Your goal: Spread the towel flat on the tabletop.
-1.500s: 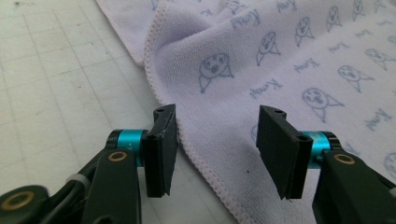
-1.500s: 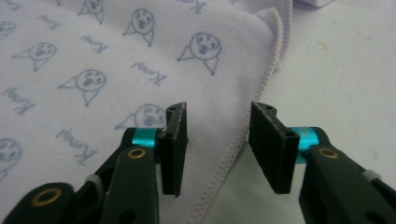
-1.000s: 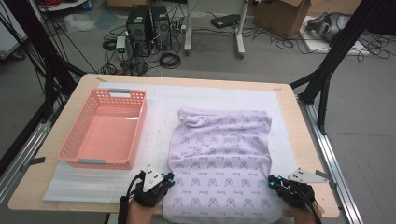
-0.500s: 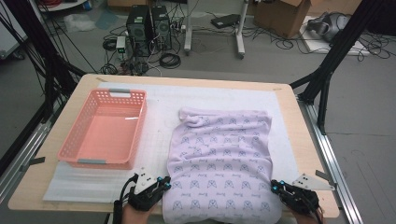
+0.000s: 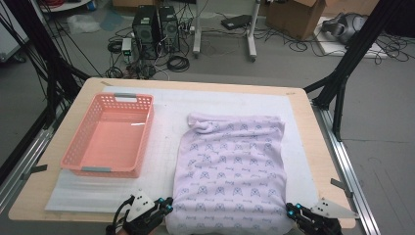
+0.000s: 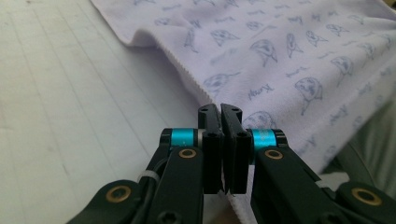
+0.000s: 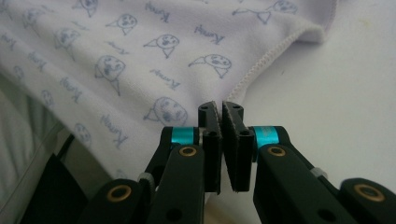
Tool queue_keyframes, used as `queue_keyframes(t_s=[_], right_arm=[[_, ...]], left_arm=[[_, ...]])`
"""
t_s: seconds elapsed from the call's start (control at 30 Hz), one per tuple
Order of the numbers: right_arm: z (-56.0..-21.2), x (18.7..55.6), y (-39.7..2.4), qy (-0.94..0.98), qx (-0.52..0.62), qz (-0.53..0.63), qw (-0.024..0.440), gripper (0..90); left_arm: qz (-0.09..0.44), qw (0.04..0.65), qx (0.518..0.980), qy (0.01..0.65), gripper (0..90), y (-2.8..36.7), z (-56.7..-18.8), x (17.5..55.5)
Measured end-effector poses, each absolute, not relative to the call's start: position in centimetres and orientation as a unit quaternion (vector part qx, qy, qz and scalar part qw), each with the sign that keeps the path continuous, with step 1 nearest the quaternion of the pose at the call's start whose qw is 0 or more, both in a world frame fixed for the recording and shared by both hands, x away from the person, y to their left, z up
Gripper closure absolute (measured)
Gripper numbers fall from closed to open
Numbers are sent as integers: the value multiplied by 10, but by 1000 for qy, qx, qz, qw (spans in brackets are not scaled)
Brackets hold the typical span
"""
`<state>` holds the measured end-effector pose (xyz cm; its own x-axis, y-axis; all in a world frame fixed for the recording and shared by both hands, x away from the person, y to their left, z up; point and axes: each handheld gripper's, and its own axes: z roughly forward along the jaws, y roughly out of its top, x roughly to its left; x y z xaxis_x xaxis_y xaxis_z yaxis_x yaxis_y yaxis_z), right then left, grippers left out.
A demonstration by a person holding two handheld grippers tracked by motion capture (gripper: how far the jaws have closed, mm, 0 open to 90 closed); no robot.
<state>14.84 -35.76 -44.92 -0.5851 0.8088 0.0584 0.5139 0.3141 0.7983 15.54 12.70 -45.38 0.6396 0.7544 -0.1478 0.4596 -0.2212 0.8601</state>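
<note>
A pale lilac cloth (image 5: 230, 171) printed with small dog faces lies flat on the white foam mat (image 5: 166, 112), its far edge slightly rumpled. My left gripper (image 5: 166, 205) sits at the cloth's near left corner, and my right gripper (image 5: 291, 210) at its near right corner. In the left gripper view the jaws (image 6: 220, 109) are shut, with the cloth's (image 6: 280, 42) stitched hem running in between them. In the right gripper view the jaws (image 7: 220, 106) are shut on the hem of the cloth (image 7: 140, 42) in the same way.
An empty pink plastic basket (image 5: 107, 137) stands on the mat to the left of the cloth. The wooden table's (image 5: 313, 147) front edge is right at both grippers. Black frame posts and cables stand on the floor beyond the table.
Both grippers have drawn back toward the table's front edge, taking the cloth's near edge with them. The cloth now lies longer and flatter.
</note>
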Motion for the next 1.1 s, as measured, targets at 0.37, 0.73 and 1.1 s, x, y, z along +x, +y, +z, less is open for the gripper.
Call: queue_keyframes(t_s=[0.37,0.73,1.1], right_arm=[[-451,157,-353,776,448,396,203,634],[-455,183,-347,774,454,394,198,865],[-452,162,-344,793,421,405,172,869]], left_arm=[[182,483,745,422,530,122,-457,179],[196,449,765,419,858,103,-462,200],[183,447,765,427,873,128,-458,173]])
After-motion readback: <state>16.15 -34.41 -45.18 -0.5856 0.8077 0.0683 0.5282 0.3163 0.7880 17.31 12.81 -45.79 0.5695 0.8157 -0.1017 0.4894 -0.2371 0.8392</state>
